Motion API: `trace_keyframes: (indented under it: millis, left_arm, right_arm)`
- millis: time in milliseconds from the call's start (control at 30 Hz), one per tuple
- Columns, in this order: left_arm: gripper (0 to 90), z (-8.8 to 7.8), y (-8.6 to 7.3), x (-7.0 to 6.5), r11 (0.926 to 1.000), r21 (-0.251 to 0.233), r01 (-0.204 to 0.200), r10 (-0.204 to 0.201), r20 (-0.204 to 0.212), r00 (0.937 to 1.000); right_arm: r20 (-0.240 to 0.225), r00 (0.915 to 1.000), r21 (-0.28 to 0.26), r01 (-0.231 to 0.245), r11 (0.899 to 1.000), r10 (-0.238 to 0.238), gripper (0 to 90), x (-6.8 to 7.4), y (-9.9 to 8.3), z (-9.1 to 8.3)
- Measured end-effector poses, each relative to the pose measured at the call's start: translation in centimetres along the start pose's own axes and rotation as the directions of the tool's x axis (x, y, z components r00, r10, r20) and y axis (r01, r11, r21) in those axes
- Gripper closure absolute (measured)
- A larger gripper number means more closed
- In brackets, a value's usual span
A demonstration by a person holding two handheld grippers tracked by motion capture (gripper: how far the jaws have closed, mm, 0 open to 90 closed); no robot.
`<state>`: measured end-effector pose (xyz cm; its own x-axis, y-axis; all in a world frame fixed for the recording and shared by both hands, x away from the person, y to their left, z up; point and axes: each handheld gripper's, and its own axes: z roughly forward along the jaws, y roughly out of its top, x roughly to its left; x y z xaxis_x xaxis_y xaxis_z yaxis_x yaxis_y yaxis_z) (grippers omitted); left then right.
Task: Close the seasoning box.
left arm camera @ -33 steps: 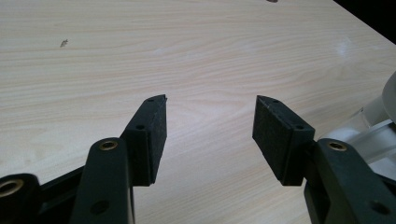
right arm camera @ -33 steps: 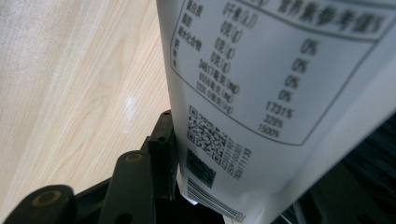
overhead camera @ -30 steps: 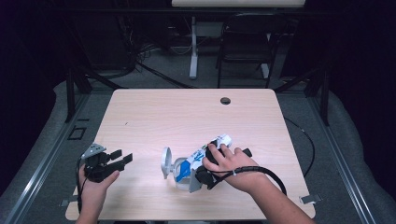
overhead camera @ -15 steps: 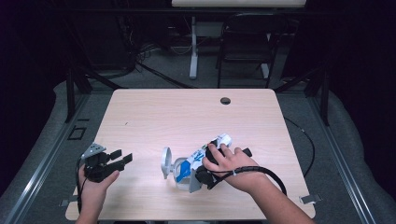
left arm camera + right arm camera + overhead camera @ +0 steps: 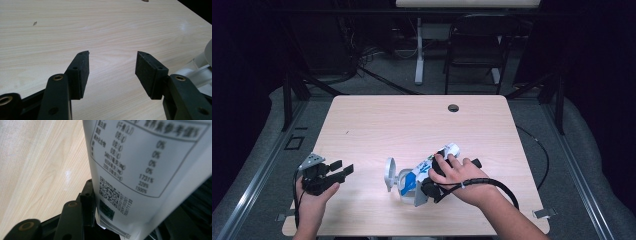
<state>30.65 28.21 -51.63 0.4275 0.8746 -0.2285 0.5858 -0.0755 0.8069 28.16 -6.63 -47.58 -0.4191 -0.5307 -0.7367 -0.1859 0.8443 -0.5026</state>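
Observation:
A white packet with blue print (image 5: 428, 167) lies slanted on the wooden table (image 5: 412, 125), and my right gripper (image 5: 416, 184) is shut on its lower part under the person's hand. In the right gripper view the packet's printed back (image 5: 140, 170) lies against the left jaw pad (image 5: 90, 195) and hides the other jaw. A white container with a raised round lid (image 5: 390, 174) stands just left of the packet. My left gripper (image 5: 343, 168) hovers near the table's front left, open with nothing between its pads (image 5: 112, 62). The container's white edge (image 5: 203, 65) is at its right.
A dark round cable hole (image 5: 453, 107) sits near the table's far edge. A black cable (image 5: 497, 184) trails from the right gripper toward the front edge. A chair (image 5: 474, 45) and a white stand (image 5: 418, 55) are on the floor beyond the table.

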Motion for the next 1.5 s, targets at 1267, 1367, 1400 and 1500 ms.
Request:
trace_keyframes:
  millis: [1267, 1367, 1400, 1500]
  left_arm:
    - [45.2, 0.02, -0.09, 0.12, 1.0, 0.001, 0.004, -0.004, -0.003, 1.0]
    - [45.3, 0.02, -0.08, 0.14, 1.0, -0.002, 0.003, -0.003, -0.004, 1.0]
    - [45.3, 0.01, -0.08, 0.14, 1.0, -0.002, 0.004, -0.004, -0.004, 1.0]
    - [45.3, 0.0, -0.09, 0.14, 1.0, -0.002, 0.004, -0.004, -0.004, 1.0]
  right_arm:
    - [-0.007, 1.0, -0.007, -0.007, 1.0, 0.007, 59.1, -0.09, 0.01, -0.13]
    - [-0.005, 1.0, 0.004, 0.0, 1.0, 0.0, 59.5, -0.16, 0.03, -0.25]
    - [-0.004, 1.0, 0.001, 0.0, 1.0, 0.0, 59.6, -0.18, 0.03, -0.23]
    - [-0.004, 1.0, 0.002, 0.001, 1.0, -0.001, 60.0, -0.18, 0.04, -0.26]
